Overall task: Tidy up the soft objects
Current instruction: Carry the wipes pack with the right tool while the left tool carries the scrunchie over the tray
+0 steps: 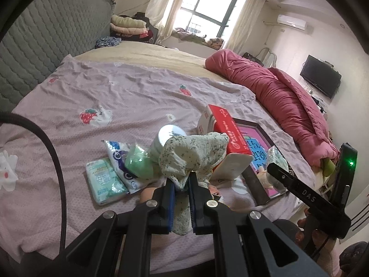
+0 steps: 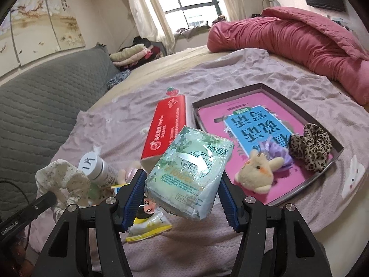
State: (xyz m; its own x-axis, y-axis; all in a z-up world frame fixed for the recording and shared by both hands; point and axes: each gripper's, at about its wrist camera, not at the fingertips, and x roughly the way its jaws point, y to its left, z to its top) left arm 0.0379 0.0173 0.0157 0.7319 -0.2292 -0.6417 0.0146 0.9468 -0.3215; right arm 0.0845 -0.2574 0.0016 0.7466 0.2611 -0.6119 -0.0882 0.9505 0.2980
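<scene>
My left gripper (image 1: 182, 182) is shut on a pale floral scrunchie (image 1: 196, 154), which bunches up above the jaws over the bed. In the right wrist view the same scrunchie (image 2: 66, 177) shows at the far left. A green-white tissue pack (image 2: 186, 173) hangs lifted off the sheet, with my right gripper (image 2: 181, 177) shut on its two sides. To the right lies a dark-rimmed tray (image 2: 265, 87) with a pink floor. It holds a cream plush toy (image 2: 256, 173), a purple scrunchie (image 2: 274, 152) and a leopard scrunchie (image 2: 310, 147).
A red box (image 2: 166, 127) lies left of the tray, beside a white bottle (image 2: 96, 166). A yellow packet (image 2: 150, 226) lies under the right gripper. Another tissue pack (image 1: 103, 180) and a blue-white packet (image 1: 120, 161) rest on the lilac sheet (image 1: 115, 87). A pink quilt (image 1: 288, 101) borders the right.
</scene>
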